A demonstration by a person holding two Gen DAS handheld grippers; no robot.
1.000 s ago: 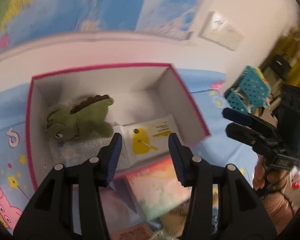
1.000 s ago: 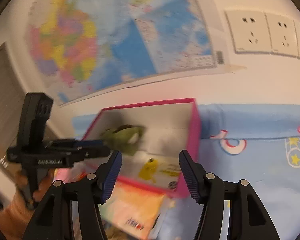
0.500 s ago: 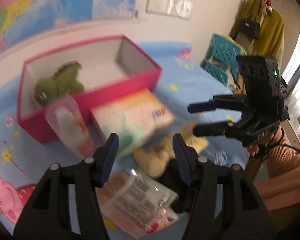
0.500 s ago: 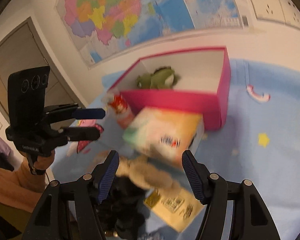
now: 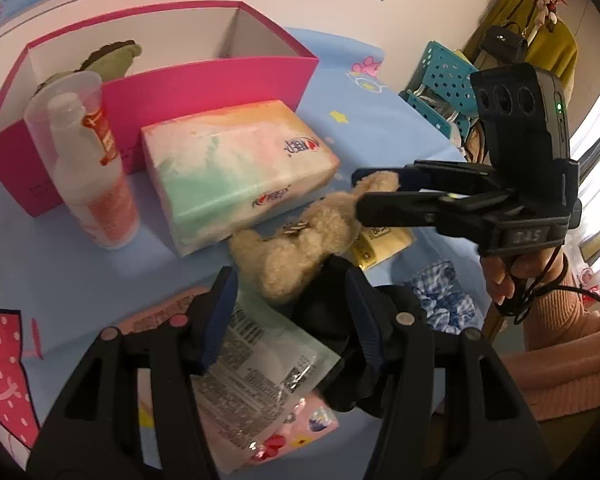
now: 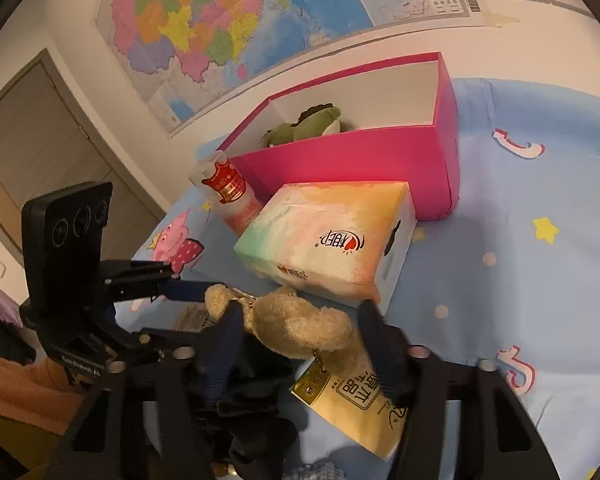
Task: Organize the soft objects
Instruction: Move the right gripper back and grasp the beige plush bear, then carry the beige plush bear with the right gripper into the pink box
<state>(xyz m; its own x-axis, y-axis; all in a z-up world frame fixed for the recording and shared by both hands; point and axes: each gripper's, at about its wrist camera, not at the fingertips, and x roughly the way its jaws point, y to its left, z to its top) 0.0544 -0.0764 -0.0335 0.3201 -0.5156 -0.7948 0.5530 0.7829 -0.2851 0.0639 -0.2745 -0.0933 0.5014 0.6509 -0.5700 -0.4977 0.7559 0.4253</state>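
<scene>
A tan plush toy [image 5: 296, 256] [image 6: 300, 324] lies on the blue sheet in front of a tissue pack [image 5: 236, 168]. My right gripper [image 6: 300, 340] [image 5: 360, 192] has the plush between its fingers; its jaws are closing and the pads touch the fur. My left gripper [image 5: 290, 312] [image 6: 204, 312] hovers over the plush's near end, a black cloth [image 5: 352, 392] and a plastic packet [image 5: 260, 360]. Its jaws are closing a little and press on nothing. A green plush dinosaur [image 5: 112, 58] [image 6: 304, 126] lies inside the pink box [image 5: 220, 84] [image 6: 360, 160].
A clear bottle with a red label [image 5: 92, 168] [image 6: 228, 192] stands beside the box. A yellow packet [image 6: 352, 400] lies under the plush, a blue checked scrunchie [image 5: 444, 300] at the right. A teal basket [image 5: 444, 76] stands beyond the bed edge.
Both grippers have dropped from over the pink box to the pile in front of it. The right gripper's fingers have narrowed onto the tan plush.
</scene>
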